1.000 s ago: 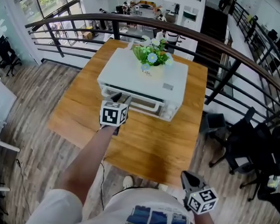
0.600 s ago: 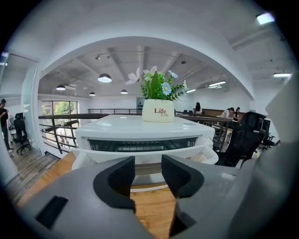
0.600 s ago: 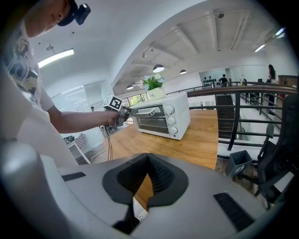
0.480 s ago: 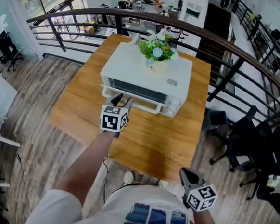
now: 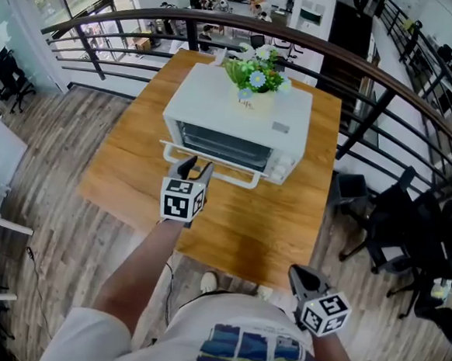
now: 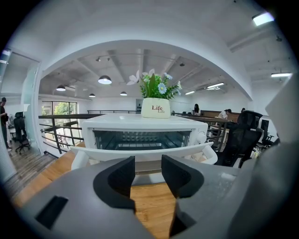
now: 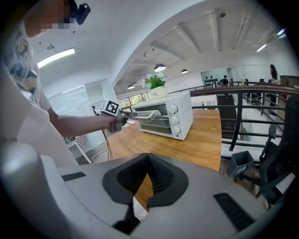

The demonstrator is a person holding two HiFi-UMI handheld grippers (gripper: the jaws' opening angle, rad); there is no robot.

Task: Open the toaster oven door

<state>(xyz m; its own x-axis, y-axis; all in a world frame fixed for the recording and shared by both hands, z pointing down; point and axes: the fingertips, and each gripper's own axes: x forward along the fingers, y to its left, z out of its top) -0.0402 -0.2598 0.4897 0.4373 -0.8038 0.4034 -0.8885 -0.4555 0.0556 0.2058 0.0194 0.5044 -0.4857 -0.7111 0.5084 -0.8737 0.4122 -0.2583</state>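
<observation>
A white toaster oven [image 5: 239, 111] stands on the wooden table [image 5: 135, 153], its door tipped partway out. The door's white handle bar [image 5: 215, 169] hangs in front of the oven. My left gripper [image 5: 195, 166] is at the left part of that bar with its jaws apart. In the left gripper view the handle [image 6: 145, 151] runs across just beyond the left gripper [image 6: 148, 175], with nothing between the pads. I cannot tell whether the tips touch the bar. My right gripper [image 5: 304, 279] stays low by my body, away from the oven. In its own view the right gripper [image 7: 147, 179] is shut and empty.
A flower pot [image 5: 253, 84] sits on the oven's top. A dark railing [image 5: 359, 77] curves behind and to the right of the table. Black chairs [image 5: 408, 237] and a grey bin [image 5: 345, 197] stand on the floor at the right.
The oven door has tipped further out and its handle has come toward me. My left gripper has drawn back with it. The right gripper has stayed put.
</observation>
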